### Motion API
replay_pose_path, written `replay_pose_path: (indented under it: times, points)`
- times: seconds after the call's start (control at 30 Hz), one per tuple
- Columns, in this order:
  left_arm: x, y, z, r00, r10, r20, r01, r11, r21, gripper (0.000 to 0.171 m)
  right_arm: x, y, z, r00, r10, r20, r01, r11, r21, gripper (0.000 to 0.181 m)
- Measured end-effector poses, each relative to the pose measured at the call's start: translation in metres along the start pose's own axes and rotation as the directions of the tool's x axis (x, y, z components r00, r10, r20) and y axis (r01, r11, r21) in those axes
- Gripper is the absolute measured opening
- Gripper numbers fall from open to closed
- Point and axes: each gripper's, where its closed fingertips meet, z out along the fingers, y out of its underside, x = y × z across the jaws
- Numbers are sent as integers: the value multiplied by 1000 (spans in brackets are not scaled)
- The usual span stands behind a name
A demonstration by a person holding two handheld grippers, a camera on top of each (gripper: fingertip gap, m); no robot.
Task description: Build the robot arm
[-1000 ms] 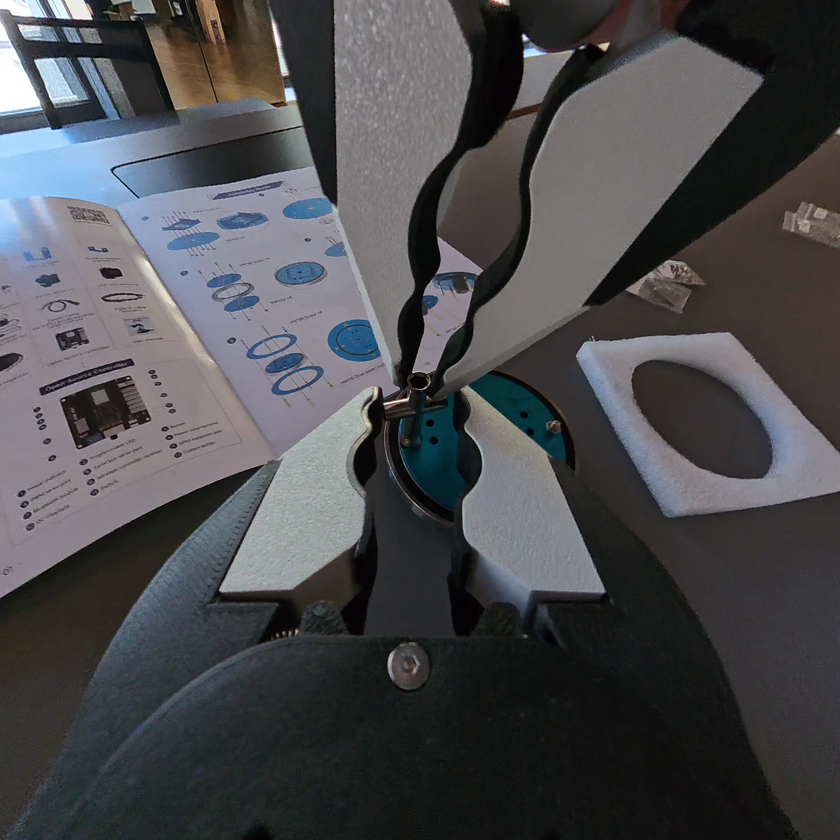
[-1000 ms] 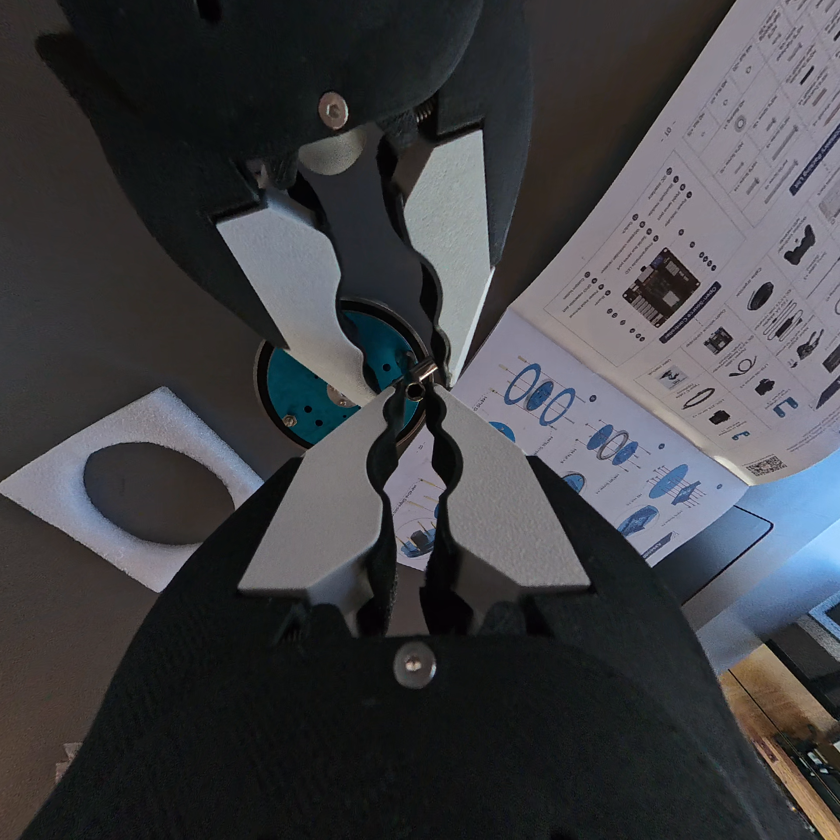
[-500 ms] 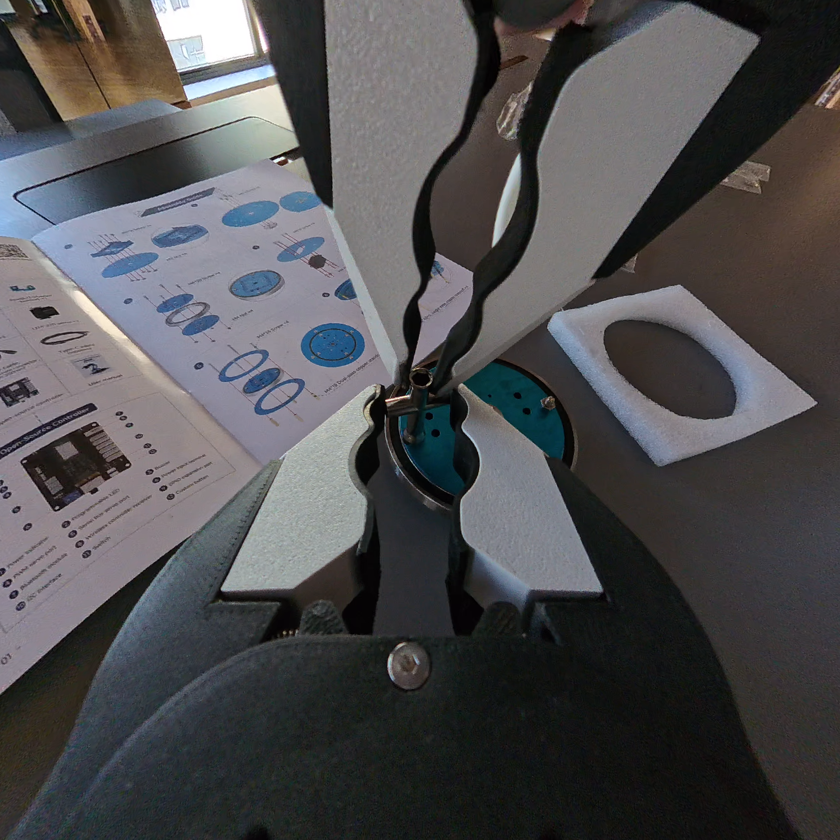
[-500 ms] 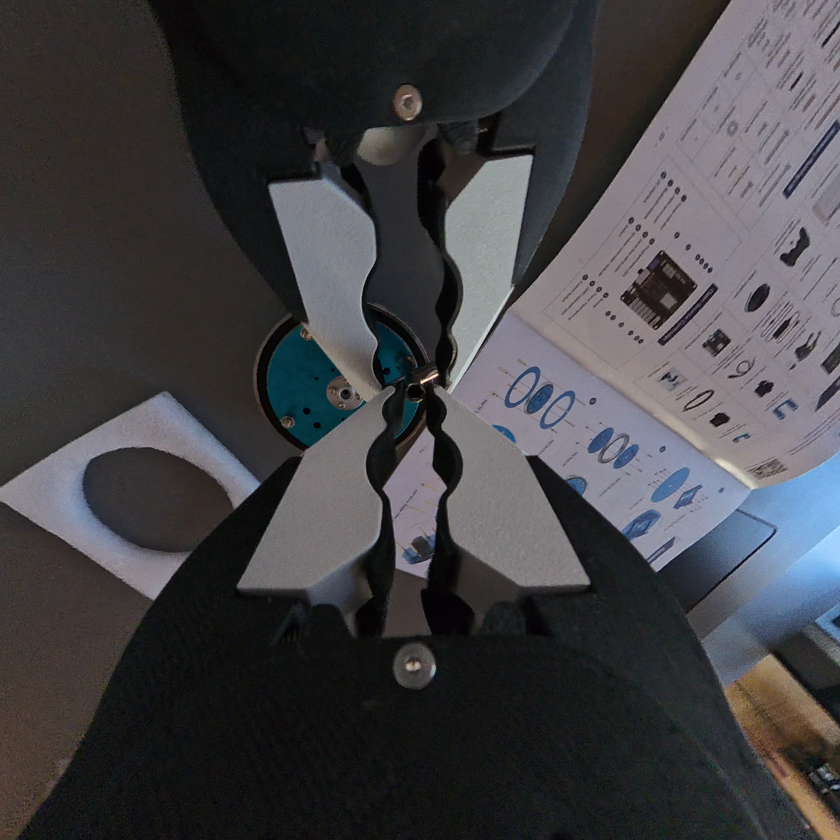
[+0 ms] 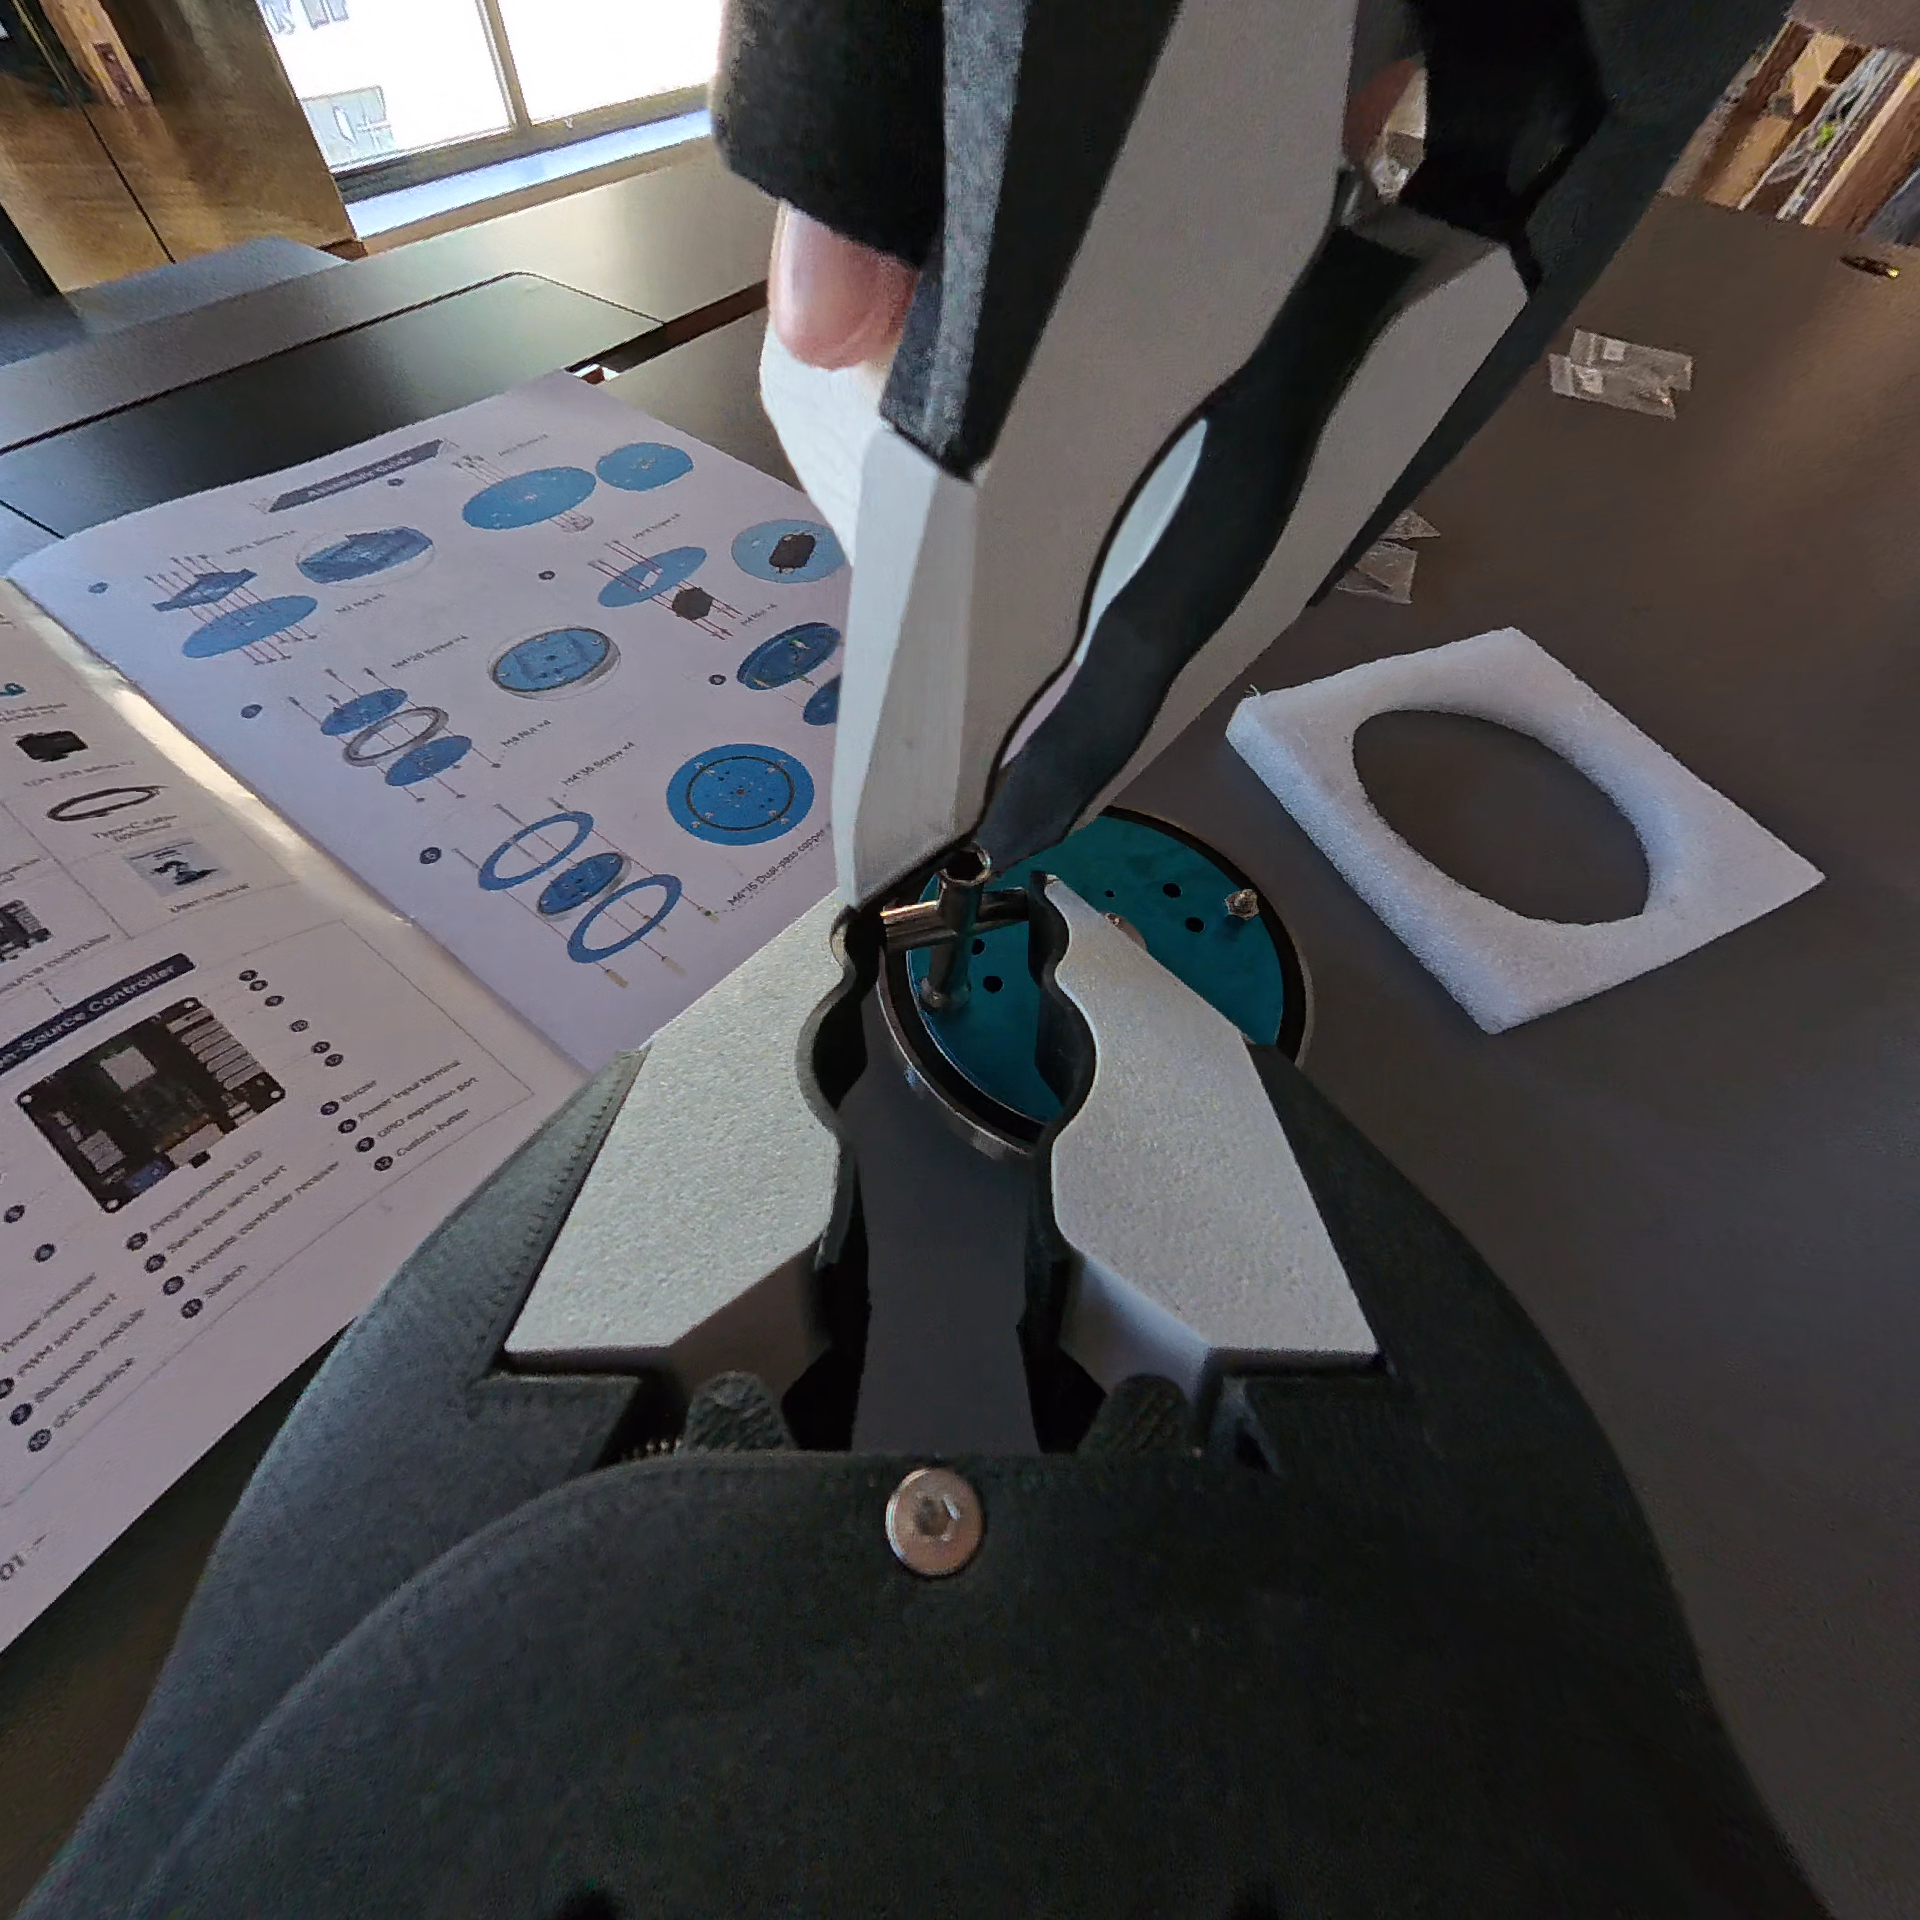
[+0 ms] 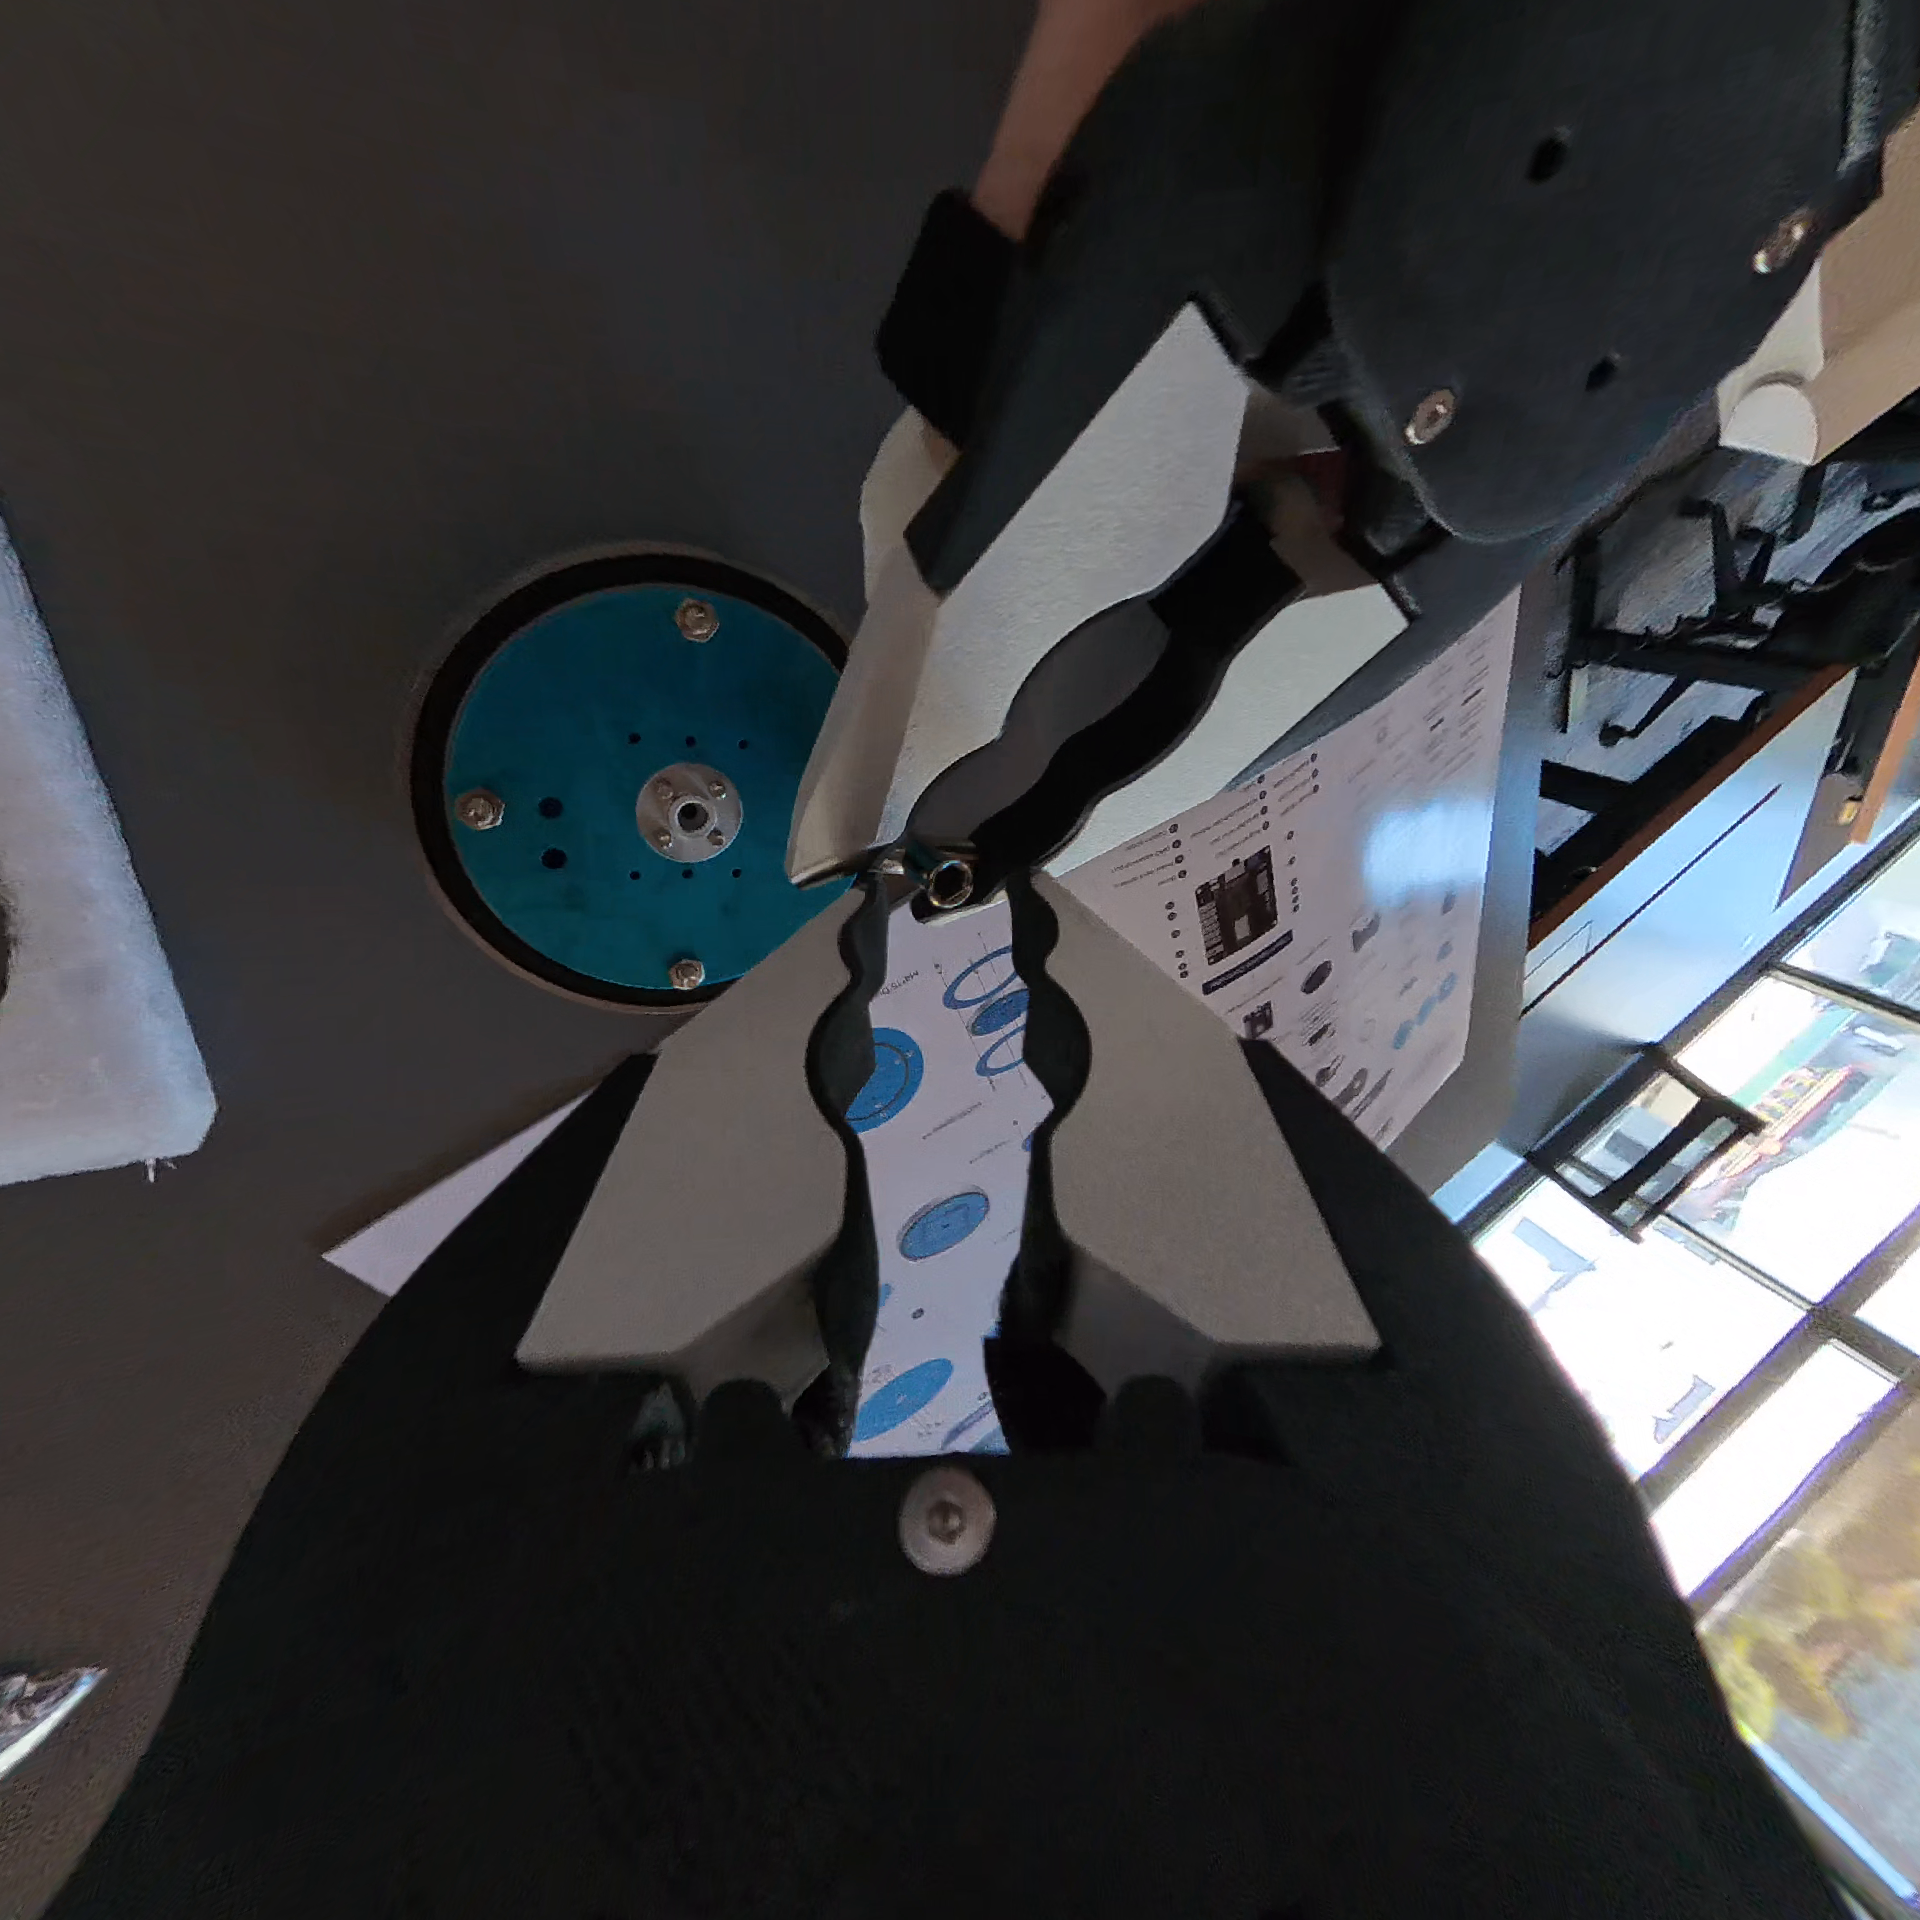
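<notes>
A small metal cross wrench [image 5: 940,925] stands upright on a blue disc [image 5: 1132,935] set in a dark ring on the grey table. My left gripper [image 5: 951,914] is shut on the wrench's cross bar, one fingertip at each end. My right gripper [image 5: 966,847] comes down from above, its tips at the wrench's top socket. In the right wrist view the socket [image 6: 945,883] sits between my right gripper's [image 6: 948,891] slightly parted tips, with a small gap on each side. The disc [image 6: 603,727] shows three nuts, one of them at its far rim [image 6: 696,620]. The left gripper [image 6: 904,852] reaches in from the upper right.
An open instruction booklet [image 5: 364,831] lies left of the disc. A white foam square with an oval hole [image 5: 1714,831] lies to the right. Small clear bags [image 5: 1621,374] lie farther back. A person's finger [image 5: 831,281] shows on the right gripper's handle. Less than 4 cm separates the two grippers' tips. About 4 cm separates my left fingertips from the disc [image 6: 603,727].
Both grippers have swung round the wrench, so the booklet and foam have shifted in both views. The right gripper's jaws have parted a little. The left keeps the cross bar.
</notes>
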Motion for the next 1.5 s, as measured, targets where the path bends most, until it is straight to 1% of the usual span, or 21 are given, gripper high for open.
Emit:
replay_pose_path:
  times: [0.1,0.2,0.27,0.37,0.43,0.5,0.8,1.0,1.17,1.37,1.5]
  points:
    - [1,1,-1,1000,12,-15,-12,1000,-1,28,-2,2,1,998,-62,7,62,998,-9,14]
    - [1,1,-1,1000,17,-23,-17,1000,-4,28,-3,2,2,996,-92,0,92,996,-1,14]
    - [2,1,-1,999,14,-29,-14,1000,-6,28,-4,1,2,994,-112,-11,112,994,0,18]
    - [2,2,-1,999,9,-37,-10,1000,-9,28,-4,-1,3,985,-163,-50,163,987,-10,20]
    - [3,2,-1,999,6,-43,-6,1000,-9,28,-3,-6,3,977,-198,-83,199,980,5,24]
    - [3,2,-1,999,7,-45,-7,1000,-10,28,-4,-5,5,965,-243,-95,243,970,-15,23]
    - [4,3,0,997,-2,-75,0,1000,-18,28,-6,-5,8,960,-279,-22,278,960,-32,19]
    - [5,4,0,996,6,-85,-7,1000,-21,27,-5,-4,7,933,-356,51,359,930,-81,15]
    - [5,5,-1,995,-1,-95,-2,1000,-27,28,-5,-4,8,937,-341,76,348,933,-93,16]
    - [4,5,-2,996,6,-93,-9,1000,-29,29,-5,-4,8,950,-305,72,311,946,-91,16]
    - [4,9,-4,994,14,-106,-19,999,-49,31,-5,-4,9,949,-308,70,313,945,-91,16]
